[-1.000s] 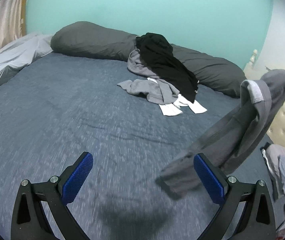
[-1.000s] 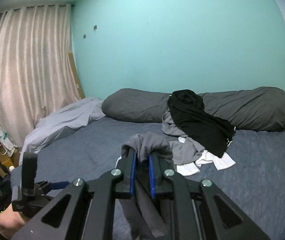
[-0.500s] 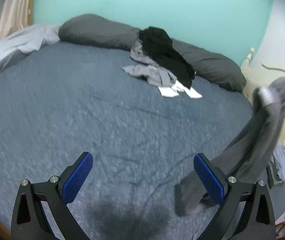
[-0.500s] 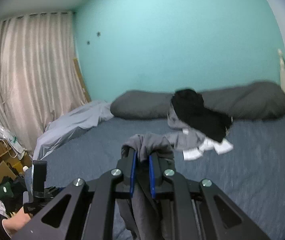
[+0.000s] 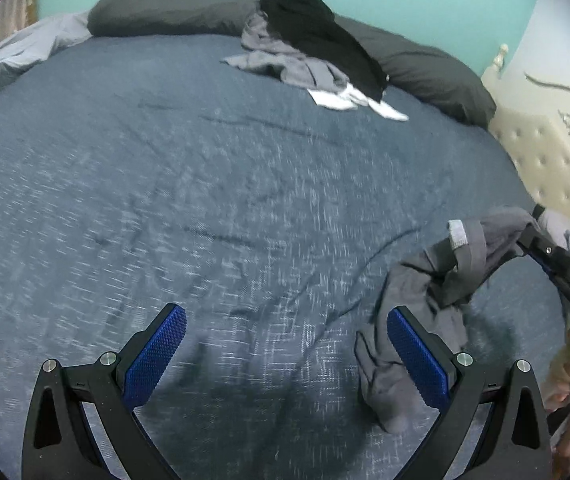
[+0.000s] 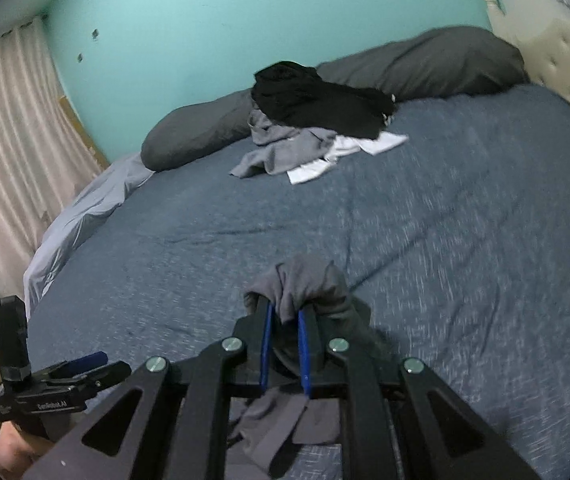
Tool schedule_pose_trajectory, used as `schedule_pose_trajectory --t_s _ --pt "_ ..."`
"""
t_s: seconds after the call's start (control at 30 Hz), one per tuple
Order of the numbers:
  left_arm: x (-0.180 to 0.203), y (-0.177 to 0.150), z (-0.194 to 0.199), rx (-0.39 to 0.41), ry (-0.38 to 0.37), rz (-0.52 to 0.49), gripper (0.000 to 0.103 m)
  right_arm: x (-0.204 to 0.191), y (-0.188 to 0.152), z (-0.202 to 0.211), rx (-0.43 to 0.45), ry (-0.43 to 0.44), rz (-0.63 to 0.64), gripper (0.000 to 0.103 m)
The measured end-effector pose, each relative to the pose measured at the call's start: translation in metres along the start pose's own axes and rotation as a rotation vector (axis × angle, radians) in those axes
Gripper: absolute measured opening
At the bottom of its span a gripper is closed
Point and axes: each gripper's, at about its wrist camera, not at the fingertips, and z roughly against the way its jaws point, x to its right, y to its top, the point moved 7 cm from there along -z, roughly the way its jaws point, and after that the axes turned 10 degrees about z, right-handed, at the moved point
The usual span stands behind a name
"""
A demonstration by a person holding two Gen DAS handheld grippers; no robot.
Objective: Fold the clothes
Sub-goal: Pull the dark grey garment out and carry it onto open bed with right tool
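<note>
A dark grey garment [image 5: 425, 304] hangs from my right gripper [image 5: 533, 232] at the right of the left wrist view, its lower end bunched on the blue bedspread [image 5: 205, 184]. In the right wrist view my right gripper [image 6: 284, 320] is shut on a fold of that grey garment [image 6: 305, 280], which drapes over and under the fingers. My left gripper [image 5: 285, 344] stands open low over the bedspread, nothing between its blue pads; the garment's bottom lies just behind its right finger [image 5: 417, 356].
A pile of clothes, black [image 5: 317, 28], grey [image 5: 285, 64] and white [image 5: 349, 100], lies far back against long dark pillows [image 5: 425, 68]. A pale sheet [image 6: 85, 208] bunches at the left edge. A cream tufted headboard [image 5: 557, 168] stands right. Curtains [image 6: 9, 140] and clutter lie beyond the bed.
Both grippers have dropped toward the bed. The hanging grey garment came down with the right gripper and its lower end now rests crumpled on the bedspread.
</note>
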Motion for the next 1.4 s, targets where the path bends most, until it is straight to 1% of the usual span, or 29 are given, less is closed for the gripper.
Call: schedule_pose_trajectory --t_s 0.13,0.33,0.4,0.53,0.63,0.83,0.9,1.0,1.13,1.2,1.27,1.4 --pt "0.009 -0.007 -0.014 -0.023 -0.016 -0.018 0.103 0.019 -0.014 -0.011 -0.002 -0.005 -0.052 0.011" --pt "0.025 -0.015 -0.021 -0.040 -0.055 -0.046 0.103 0.041 -0.029 -0.015 0.006 -0.016 -0.115 0.011" --pt "0.029 -0.018 -0.026 -0.054 -0.058 -0.047 0.103 0.049 -0.029 -0.017 -0.005 -0.025 -0.118 0.011" --pt "0.036 -0.024 -0.034 -0.074 -0.063 -0.057 0.103 0.066 -0.031 -0.014 0.009 -0.060 -0.132 0.011" --pt "0.039 -0.029 -0.038 -0.082 -0.054 -0.076 0.103 0.080 -0.037 -0.016 -0.003 -0.068 -0.165 0.011" --pt "0.051 -0.030 -0.043 -0.087 -0.063 -0.097 0.103 0.090 -0.045 -0.021 -0.042 -0.076 -0.229 0.011" --pt "0.054 -0.030 -0.044 -0.087 -0.063 -0.099 0.103 0.092 -0.046 -0.022 -0.052 -0.075 -0.237 0.014" --pt "0.061 -0.032 -0.046 -0.095 -0.066 -0.111 0.103 0.095 -0.048 -0.021 -0.069 -0.082 -0.262 0.015" --pt "0.069 -0.039 -0.047 -0.110 -0.072 -0.126 0.103 0.102 -0.051 -0.020 -0.099 -0.117 -0.280 0.017" --pt "0.073 -0.041 -0.047 -0.113 -0.077 -0.134 0.103 0.106 -0.053 -0.018 -0.106 -0.134 -0.292 0.025" --pt "0.076 -0.043 -0.047 -0.118 -0.083 -0.139 0.103 0.110 -0.054 -0.015 -0.106 -0.156 -0.302 0.029" --pt "0.077 -0.047 -0.048 -0.127 -0.088 -0.143 0.103 0.118 -0.054 -0.010 -0.103 -0.182 -0.304 0.030"
